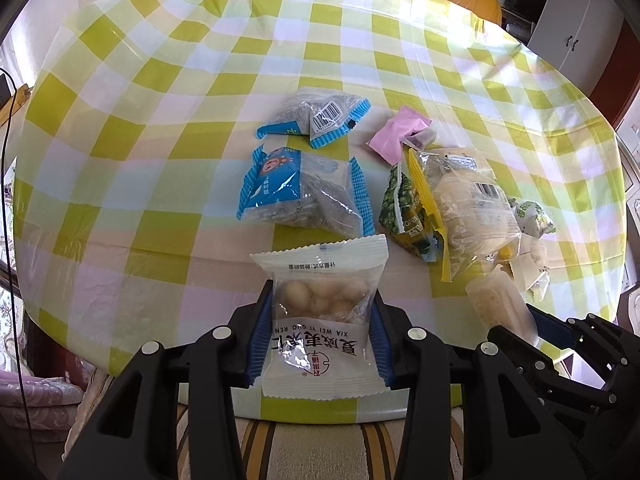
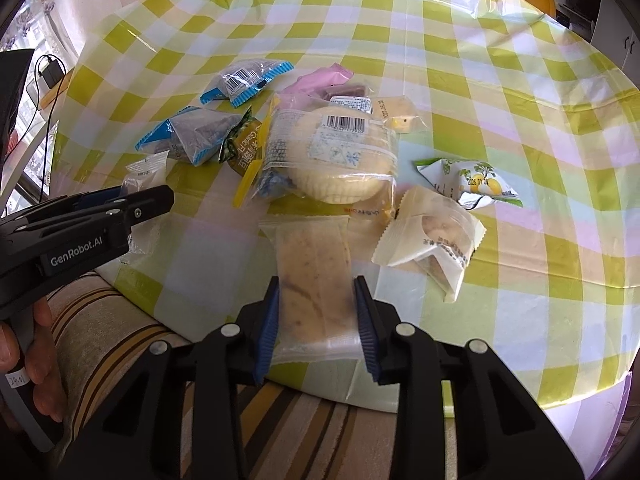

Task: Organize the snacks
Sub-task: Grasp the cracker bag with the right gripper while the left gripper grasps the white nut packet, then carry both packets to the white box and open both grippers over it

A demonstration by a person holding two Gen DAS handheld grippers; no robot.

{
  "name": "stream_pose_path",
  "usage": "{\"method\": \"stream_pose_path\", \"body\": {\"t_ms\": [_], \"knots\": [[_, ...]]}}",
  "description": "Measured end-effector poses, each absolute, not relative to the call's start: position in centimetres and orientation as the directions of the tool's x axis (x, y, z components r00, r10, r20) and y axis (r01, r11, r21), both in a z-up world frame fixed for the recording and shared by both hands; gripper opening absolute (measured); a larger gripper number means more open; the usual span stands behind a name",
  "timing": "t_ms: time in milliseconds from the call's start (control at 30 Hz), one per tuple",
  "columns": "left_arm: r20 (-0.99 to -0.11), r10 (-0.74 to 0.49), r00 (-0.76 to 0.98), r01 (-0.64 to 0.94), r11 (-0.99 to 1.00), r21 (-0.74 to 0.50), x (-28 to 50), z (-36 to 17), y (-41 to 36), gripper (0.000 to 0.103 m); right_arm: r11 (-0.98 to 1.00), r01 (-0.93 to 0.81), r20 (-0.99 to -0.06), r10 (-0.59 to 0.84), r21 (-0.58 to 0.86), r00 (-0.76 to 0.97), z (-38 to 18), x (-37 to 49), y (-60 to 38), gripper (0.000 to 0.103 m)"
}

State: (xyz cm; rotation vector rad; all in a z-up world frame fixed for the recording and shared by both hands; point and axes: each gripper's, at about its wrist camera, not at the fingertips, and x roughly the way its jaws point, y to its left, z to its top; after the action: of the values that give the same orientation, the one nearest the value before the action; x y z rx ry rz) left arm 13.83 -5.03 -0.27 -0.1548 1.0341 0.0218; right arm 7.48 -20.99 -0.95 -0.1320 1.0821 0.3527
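Above the near edge of the checked tablecloth (image 1: 160, 128), the left gripper (image 1: 320, 316) clamps a white nut packet (image 1: 320, 280). The right gripper (image 2: 316, 312) pinches a frosted pastry bar (image 2: 314, 268), contents blurred. Beyond the tablecloth's edge, the bread bag (image 2: 336, 152) half-buries other snacks.

We see two blue snack bags (image 1: 306, 192) and one pink one (image 1: 396, 136). We count one green bag (image 1: 402, 210), one big bun bag (image 2: 332, 156) and two grippers (image 1: 320, 344).
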Motion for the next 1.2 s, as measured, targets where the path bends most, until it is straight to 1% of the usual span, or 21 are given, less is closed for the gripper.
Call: {"method": "stream_pose_path", "body": {"t_ms": [267,633,733,933,1200], "knots": [[-0.845,-0.084,0.528,-0.035,0.992,-0.121,12.6,0.7,-7.3,0.042,0.953,-0.288,-0.863,0.224,0.096,0.453,0.2,6.1,-23.5,0.036],[-0.839,-0.147,0.524,0.106,0.989,-0.107,11.9,1.4,-13.3,0.042,0.975,-0.189,-0.844,0.200,0.120,0.498,1.2,4.8,-28.5,0.036],[-0.837,-0.167,0.521,0.142,0.984,-0.108,11.8,1.6,-14.8,0.042,0.983,-0.155,-0.843,0.168,0.102,0.512,1.3,4.5,-30.1,0.036],[-0.835,-0.223,0.503,0.231,0.966,-0.118,11.6,2.0,-18.5,0.042,0.998,-0.065,-0.837,0.059,0.028,0.543,1.4,3.6,-34.0,0.036],[-0.835,-0.340,0.432,0.390,0.906,-0.167,10.5,2.3,-24.9,0.042,0.996,0.084,-0.849,-0.038,0.008,0.528,0.3,1.9,-41.0,0.036]]}}
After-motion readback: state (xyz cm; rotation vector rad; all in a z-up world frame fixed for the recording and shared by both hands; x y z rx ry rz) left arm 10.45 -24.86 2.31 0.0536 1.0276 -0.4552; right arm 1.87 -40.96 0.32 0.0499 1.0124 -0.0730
